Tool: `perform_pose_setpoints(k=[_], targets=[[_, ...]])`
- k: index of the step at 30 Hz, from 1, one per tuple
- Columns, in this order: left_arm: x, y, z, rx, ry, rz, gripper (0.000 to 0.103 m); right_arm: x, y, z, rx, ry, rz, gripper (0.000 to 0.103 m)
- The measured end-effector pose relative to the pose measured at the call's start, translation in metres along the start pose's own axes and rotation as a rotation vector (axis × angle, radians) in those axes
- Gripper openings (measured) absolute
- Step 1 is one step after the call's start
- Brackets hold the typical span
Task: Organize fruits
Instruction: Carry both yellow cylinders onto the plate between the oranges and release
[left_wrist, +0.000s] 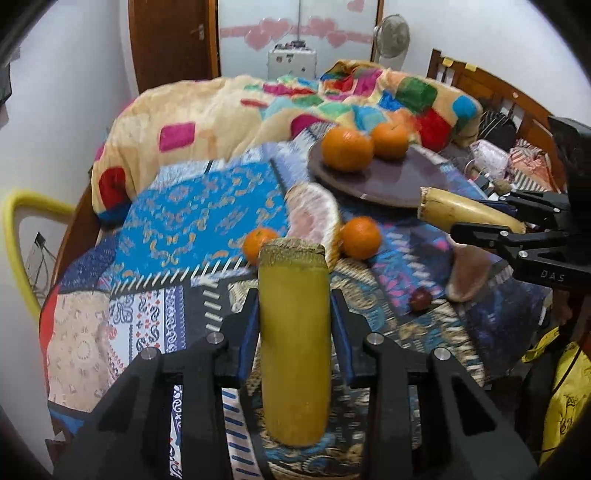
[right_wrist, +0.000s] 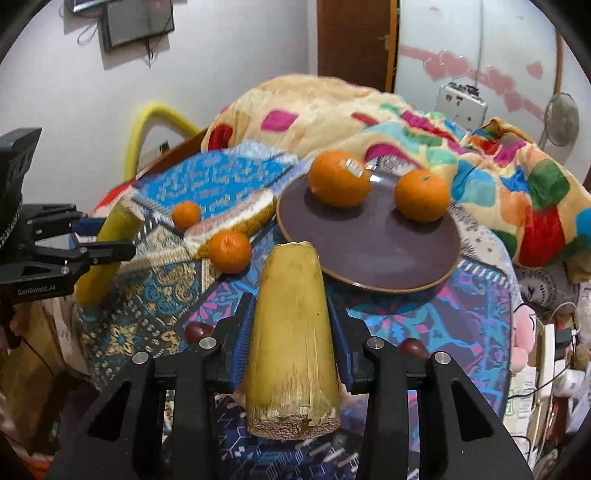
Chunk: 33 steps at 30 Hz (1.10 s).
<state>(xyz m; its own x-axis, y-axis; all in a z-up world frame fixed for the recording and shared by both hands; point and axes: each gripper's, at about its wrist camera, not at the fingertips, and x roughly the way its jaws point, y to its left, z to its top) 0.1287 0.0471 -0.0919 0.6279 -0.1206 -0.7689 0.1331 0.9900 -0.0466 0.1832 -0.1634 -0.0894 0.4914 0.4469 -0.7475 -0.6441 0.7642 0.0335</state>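
Note:
My left gripper (left_wrist: 294, 314) is shut on a yellow sugarcane piece (left_wrist: 294, 339), held above the patterned bedspread. My right gripper (right_wrist: 291, 317) is shut on a paler sugarcane piece (right_wrist: 293, 332), just in front of the dark plate (right_wrist: 369, 251). Two oranges (right_wrist: 340, 179) (right_wrist: 422, 195) sit on that plate. Two small oranges (right_wrist: 229, 252) (right_wrist: 186, 214) lie on the cloth beside a pomelo slice (right_wrist: 236, 218). In the left wrist view the right gripper (left_wrist: 491, 221) holds its piece (left_wrist: 461, 212) by the plate (left_wrist: 391, 177).
Two small dark red fruits (right_wrist: 198, 331) (right_wrist: 413, 347) lie on the cloth near my right gripper. Another pomelo slice (left_wrist: 467, 273) lies at the right. A colourful folded blanket (left_wrist: 229, 110) is piled behind. A yellow chair (left_wrist: 22, 229) stands at the left.

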Motion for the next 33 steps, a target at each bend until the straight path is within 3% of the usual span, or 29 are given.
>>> perform_pose_setpoints(k=[9, 15, 33], targets=[[-0.02, -0.028, 0.027, 0.019, -0.085, -0.037, 0.036, -0.05, -0.019, 0.01, 0.067, -0.15, -0.042, 0.036], [-0.02, -0.046, 0.045, 0.023, -0.12, -0.08, 0.036, -0.06, -0.04, 0.017, 0.118, -0.219, -0.053, 0.036], [0.031, -0.069, 0.096, 0.03, -0.126, -0.137, 0.036, -0.03, -0.074, 0.021, 0.156, -0.258, -0.092, 0.036]])
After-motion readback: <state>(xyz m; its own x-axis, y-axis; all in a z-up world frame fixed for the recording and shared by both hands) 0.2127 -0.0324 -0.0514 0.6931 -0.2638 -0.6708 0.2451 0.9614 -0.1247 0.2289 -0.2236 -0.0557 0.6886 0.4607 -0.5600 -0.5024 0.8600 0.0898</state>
